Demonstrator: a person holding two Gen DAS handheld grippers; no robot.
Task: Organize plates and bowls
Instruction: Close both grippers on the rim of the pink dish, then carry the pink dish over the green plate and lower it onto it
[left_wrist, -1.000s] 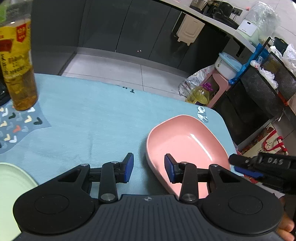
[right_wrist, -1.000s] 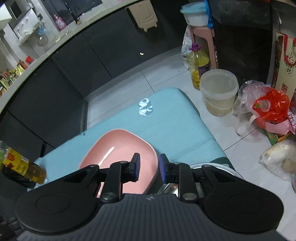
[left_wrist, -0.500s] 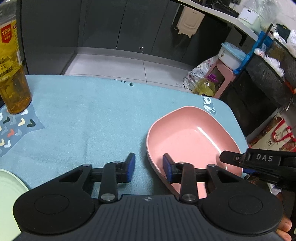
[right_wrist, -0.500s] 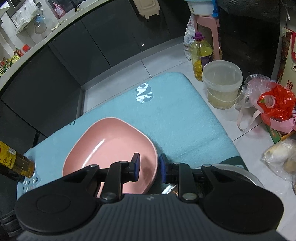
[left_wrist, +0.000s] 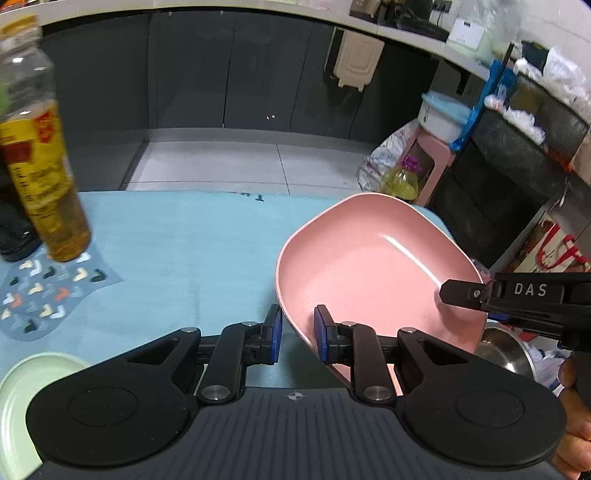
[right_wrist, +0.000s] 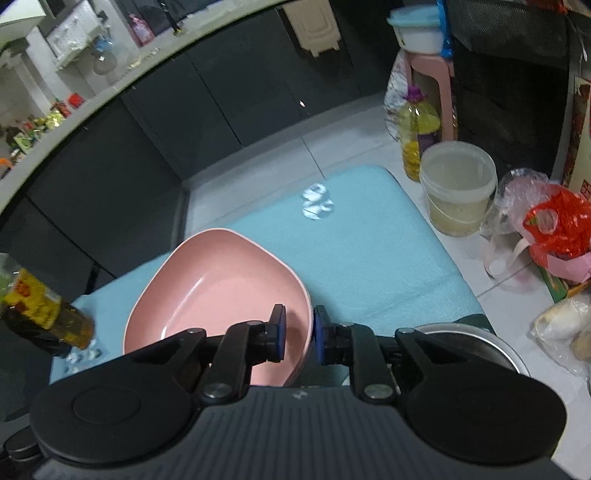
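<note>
A deep pink plate (left_wrist: 369, 266) hangs tilted just above the teal table cover (left_wrist: 177, 251), held from two sides. My left gripper (left_wrist: 298, 339) has the plate's near left rim between its blue pads, and its jaws are closing on it. My right gripper (right_wrist: 299, 335) pinches the plate's (right_wrist: 218, 280) right rim, jaws closing too. From the left wrist view the right gripper (left_wrist: 476, 302) reaches in over the plate's right edge. A pale green plate (left_wrist: 22, 387) lies at the near left. A steel bowl (left_wrist: 506, 350) sits under the right gripper.
An oil bottle (left_wrist: 44, 184) stands on a patterned mat (left_wrist: 44, 295) at the table's left. The steel bowl's rim (right_wrist: 461, 332) shows at the table's right edge. On the floor beyond stand a plastic bucket (right_wrist: 458, 188), an oil jug (right_wrist: 417, 133) and bags (right_wrist: 554, 225).
Both grippers' jaws have narrowed onto the pink plate's rim. The plate has come up off the table cover and tilted, and both views have shifted slightly upward.
</note>
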